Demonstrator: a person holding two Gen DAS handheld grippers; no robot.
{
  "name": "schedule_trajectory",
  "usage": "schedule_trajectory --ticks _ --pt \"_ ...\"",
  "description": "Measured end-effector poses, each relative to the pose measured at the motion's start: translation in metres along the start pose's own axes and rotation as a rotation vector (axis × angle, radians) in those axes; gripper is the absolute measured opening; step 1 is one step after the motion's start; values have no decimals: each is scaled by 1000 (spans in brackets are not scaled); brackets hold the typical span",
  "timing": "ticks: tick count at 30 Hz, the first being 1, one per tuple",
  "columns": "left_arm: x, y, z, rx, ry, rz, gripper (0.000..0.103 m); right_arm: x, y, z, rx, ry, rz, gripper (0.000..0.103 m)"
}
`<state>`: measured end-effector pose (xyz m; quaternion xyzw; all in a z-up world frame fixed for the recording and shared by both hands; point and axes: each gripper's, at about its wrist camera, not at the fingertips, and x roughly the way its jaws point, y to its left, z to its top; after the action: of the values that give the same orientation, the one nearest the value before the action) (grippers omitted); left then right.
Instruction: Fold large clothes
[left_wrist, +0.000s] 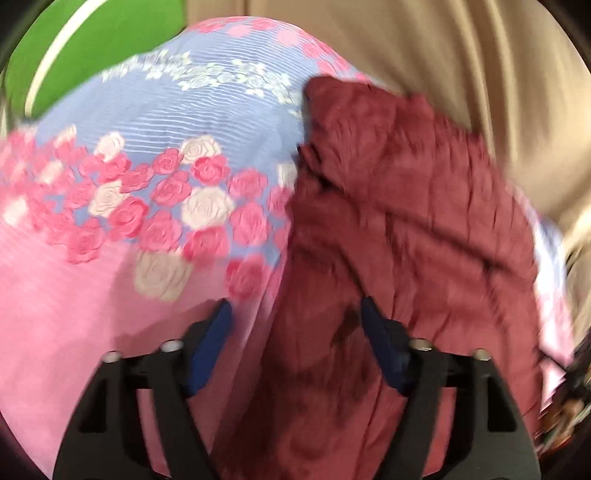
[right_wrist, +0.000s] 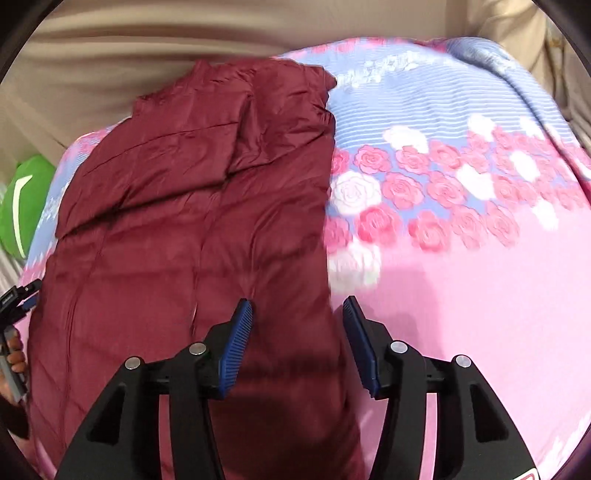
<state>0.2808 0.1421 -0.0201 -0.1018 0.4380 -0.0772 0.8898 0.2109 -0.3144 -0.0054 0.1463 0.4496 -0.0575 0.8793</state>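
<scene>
From my left wrist, I look down on a maroon garment lying on a bedspread printed with pink and white roses over blue stripes and a plain pink band. The picture is smeared with blur. My left gripper hangs above the garment's left edge with its jaws apart: the left blue pad sits over the pink band, the right pad over maroon cloth, and nothing is pinched between them. A dark spot shows on the cloth just beside the right pad. The garment runs from the bottom of the view up to a rumpled top edge. Beyond the bed hangs a beige curtain, and a green thing with a white stripe sits at the upper left.

From my right wrist, the garment lies mostly flat and lengthwise, with a folded flap near its top. Its right edge runs straight down to my right gripper, whose jaws stand apart: the left pad is over maroon cloth, the right over the pink of the bedspread. The edge passes between them, but the pads do not press on it. At the far left edge I see my left gripper near the garment's other side, and fingers wrapped around its handle. The green thing lies at the left, the curtain behind.
</scene>
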Motion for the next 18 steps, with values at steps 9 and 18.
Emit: schedule_trajectory --ticks 9,18 --pt "-50 -6 -70 138 123 -24 3 -55 12 -63 -36 58 15 3" --pt "-137 -14 -46 109 -81 -22 10 -122 20 -53 -85 -54 -33 20"
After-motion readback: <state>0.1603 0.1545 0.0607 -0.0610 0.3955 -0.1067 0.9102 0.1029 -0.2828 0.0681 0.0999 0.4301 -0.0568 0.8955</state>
